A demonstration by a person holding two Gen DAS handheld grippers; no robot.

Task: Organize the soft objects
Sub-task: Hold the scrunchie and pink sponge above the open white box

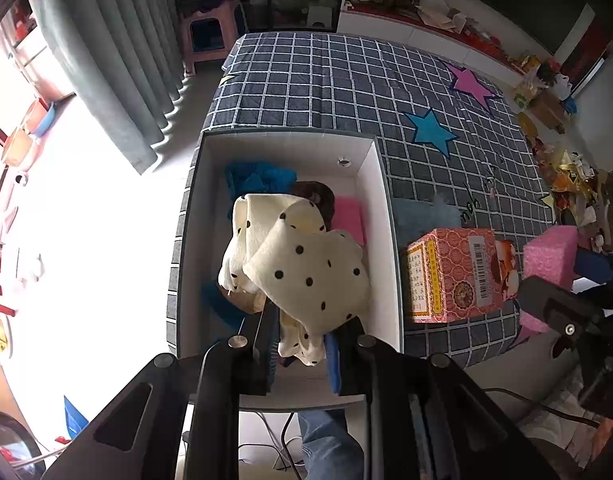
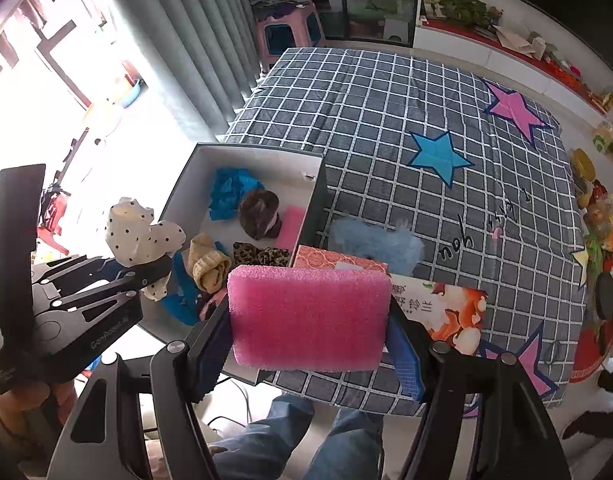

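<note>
My left gripper (image 1: 302,344) is shut on a cream polka-dot cloth (image 1: 306,264) and holds it over the open white box (image 1: 380,184); it also shows in the right wrist view (image 2: 146,236). The box (image 2: 182,188) holds a blue cloth (image 2: 228,192), a brown furry item (image 2: 260,214), a pink sponge (image 2: 292,224), a tan sock (image 2: 208,266) and a leopard-print piece (image 2: 260,256). My right gripper (image 2: 310,344) is shut on a pink sponge block (image 2: 308,316), held above the box's right front corner. A light blue fluffy item (image 2: 376,242) lies on the table right of the box.
An orange patterned carton (image 1: 454,276) stands right of the box on the checked tablecloth (image 1: 346,92) with star patches. Clutter lines the table's right edge (image 1: 578,184). A pink stool (image 2: 290,32) and grey curtains (image 2: 194,40) are behind. The person's jeans (image 2: 306,440) show below.
</note>
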